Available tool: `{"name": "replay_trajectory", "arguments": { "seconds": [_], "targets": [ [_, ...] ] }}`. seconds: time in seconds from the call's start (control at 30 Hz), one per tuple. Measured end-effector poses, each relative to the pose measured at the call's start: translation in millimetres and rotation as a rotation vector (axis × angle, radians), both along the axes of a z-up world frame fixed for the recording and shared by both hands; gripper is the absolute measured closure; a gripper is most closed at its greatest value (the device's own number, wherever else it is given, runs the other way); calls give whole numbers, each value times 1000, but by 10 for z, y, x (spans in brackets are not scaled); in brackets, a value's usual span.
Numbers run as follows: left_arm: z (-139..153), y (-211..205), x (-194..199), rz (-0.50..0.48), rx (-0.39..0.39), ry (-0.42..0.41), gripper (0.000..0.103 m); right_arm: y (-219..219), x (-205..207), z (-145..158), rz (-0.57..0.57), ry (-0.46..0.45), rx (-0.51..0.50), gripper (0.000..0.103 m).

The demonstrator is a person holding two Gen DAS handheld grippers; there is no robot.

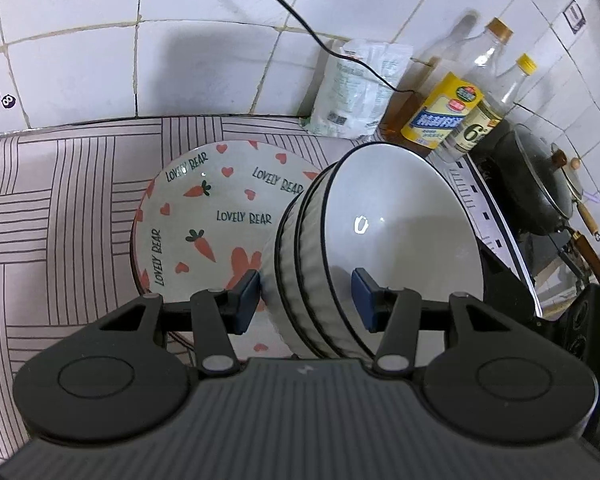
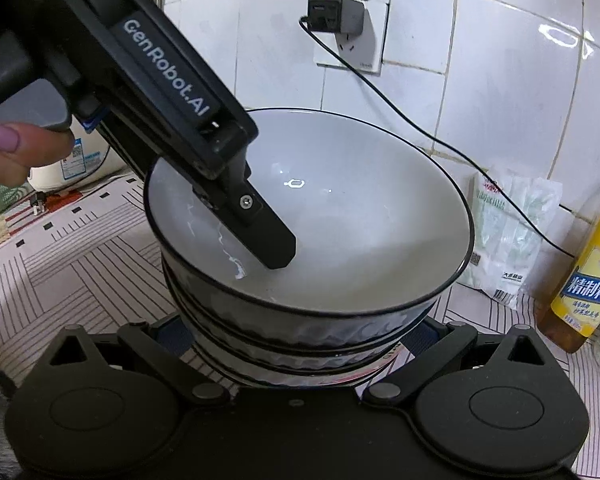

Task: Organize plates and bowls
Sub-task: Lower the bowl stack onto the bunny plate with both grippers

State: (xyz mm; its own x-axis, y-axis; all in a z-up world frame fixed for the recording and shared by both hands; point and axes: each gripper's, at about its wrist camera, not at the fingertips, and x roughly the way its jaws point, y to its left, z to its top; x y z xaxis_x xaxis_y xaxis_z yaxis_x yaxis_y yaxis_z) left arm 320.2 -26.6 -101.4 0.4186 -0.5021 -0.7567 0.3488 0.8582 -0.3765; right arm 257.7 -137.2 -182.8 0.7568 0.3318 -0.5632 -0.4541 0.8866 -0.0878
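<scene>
A stack of three grey ribbed bowls (image 1: 396, 232) with black rims is held tilted over a "Lovely Bear" carrot plate (image 1: 204, 216) on the patterned counter. My left gripper (image 1: 306, 298) is shut on the stack's near walls, one finger inside the top bowl and one outside. In the right wrist view the same stack (image 2: 340, 240) fills the middle, with the left gripper's finger (image 2: 268, 236) inside the top bowl. My right gripper (image 2: 300, 336) straddles the stack's lower part, its fingertips mostly hidden behind the bowls.
Oil and vinegar bottles (image 1: 456, 108) and a white bag (image 1: 352, 88) stand against the tiled wall. A black pot (image 1: 536, 184) sits at the right. A wall socket with charger (image 2: 336, 16) and cable hangs above. A rice cooker (image 2: 80, 160) stands at the left.
</scene>
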Motion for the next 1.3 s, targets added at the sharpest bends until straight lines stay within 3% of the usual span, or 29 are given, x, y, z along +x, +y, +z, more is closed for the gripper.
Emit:
{"name": "replay_trajectory", "arguments": {
  "seconds": [0.7,1.3],
  "targets": [
    [-411,104,399,71,-35,-19,54,91,454,-335,-45,49,23,0],
    [-427,135,399,162,-55,-23,50,153,512,-362,-77,44,14,0]
  ]
}}
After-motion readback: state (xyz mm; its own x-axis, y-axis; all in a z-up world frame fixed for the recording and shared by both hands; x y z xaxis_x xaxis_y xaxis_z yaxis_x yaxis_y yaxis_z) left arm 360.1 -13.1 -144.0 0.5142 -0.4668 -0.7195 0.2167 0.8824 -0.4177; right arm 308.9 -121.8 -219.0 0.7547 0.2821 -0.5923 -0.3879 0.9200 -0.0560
